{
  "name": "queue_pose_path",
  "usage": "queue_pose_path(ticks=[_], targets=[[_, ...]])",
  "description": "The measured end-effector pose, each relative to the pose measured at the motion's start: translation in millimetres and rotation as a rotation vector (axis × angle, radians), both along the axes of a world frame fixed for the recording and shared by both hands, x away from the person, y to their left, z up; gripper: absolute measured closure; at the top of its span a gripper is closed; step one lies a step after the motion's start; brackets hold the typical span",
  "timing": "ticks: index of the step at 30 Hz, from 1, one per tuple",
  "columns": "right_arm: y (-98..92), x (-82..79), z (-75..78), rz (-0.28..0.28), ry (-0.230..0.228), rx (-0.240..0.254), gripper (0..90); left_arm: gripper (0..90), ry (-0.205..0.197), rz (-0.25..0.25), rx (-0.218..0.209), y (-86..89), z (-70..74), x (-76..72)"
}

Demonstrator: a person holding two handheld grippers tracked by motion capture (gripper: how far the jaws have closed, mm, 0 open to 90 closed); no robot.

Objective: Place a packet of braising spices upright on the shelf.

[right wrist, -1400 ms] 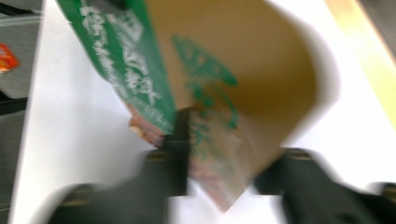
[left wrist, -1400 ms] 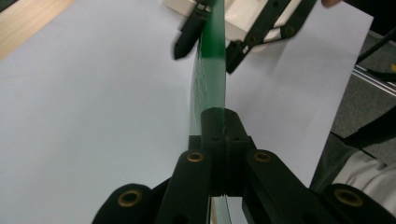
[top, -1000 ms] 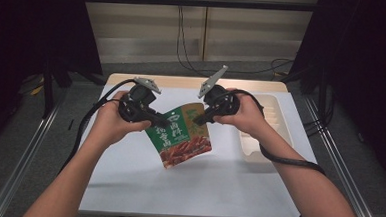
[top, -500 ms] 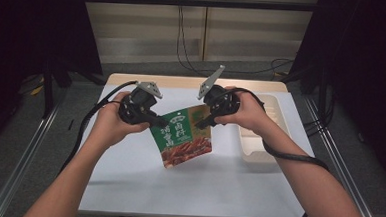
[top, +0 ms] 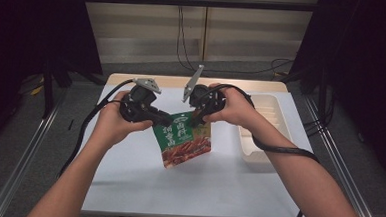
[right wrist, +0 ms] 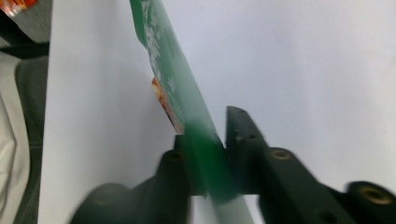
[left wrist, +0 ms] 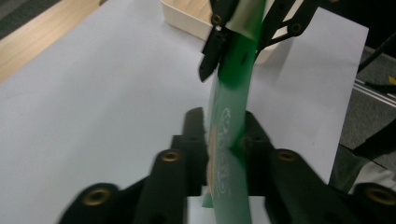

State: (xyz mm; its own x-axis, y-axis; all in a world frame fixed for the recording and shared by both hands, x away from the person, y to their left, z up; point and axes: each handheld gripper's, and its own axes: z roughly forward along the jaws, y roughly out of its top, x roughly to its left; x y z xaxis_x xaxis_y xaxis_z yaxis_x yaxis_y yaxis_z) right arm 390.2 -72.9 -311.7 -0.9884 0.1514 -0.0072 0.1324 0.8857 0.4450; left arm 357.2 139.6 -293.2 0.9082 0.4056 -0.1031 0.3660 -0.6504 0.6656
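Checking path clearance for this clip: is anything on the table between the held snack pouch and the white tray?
Nothing visible. The snack pouch hangs between the left tool and right tool; bare table separates it from the white tray.

Lab recording bay, black curtains [top: 29,35], loose cables [top: 184,43], white table [top: 127,180]

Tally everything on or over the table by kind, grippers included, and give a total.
Grippers: 2, left and right
Snack pouch: 1, held by both
White tray: 1
Total: 4
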Motion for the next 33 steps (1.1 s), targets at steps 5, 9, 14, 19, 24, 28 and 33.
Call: queue_pose_path(ticks=[5,9,14,19,24,28,33], targets=[[5.1,-1.4,4.8,0.011,0.014,-0.091,90.0,41.4,-0.017,0.121,-0.067,18.0,-8.8,-4.5],[3.1,-2.0,9.1,-0.025,0.055,-0.106,90.0,27.1,-0.037,0.183,-0.075,30.6,-17.3,-6.3],[1.5,-2.9,13.8,-0.058,0.089,-0.124,90.0,14.9,-0.048,0.226,-0.074,38.7,-26.5,-8.0],[-2.2,-2.5,23.3,-0.101,0.101,-0.14,90.0,11.8,-0.04,0.265,-0.089,46.4,-41.4,-10.7],[-7.4,-2.1,33.2,-0.118,0.109,-0.149,90.0,7.7,-0.042,0.275,-0.097,49.6,-56.9,-12.2],[-8.0,-2.9,35.9,-0.127,0.116,-0.148,90.0,7.0,-0.045,0.287,-0.089,51.5,-67.3,-12.4],[-10.5,-2.9,37.7,-0.121,0.125,-0.163,90.0,4.8,-0.052,0.318,-0.063,53.0,-81.0,-13.4]])
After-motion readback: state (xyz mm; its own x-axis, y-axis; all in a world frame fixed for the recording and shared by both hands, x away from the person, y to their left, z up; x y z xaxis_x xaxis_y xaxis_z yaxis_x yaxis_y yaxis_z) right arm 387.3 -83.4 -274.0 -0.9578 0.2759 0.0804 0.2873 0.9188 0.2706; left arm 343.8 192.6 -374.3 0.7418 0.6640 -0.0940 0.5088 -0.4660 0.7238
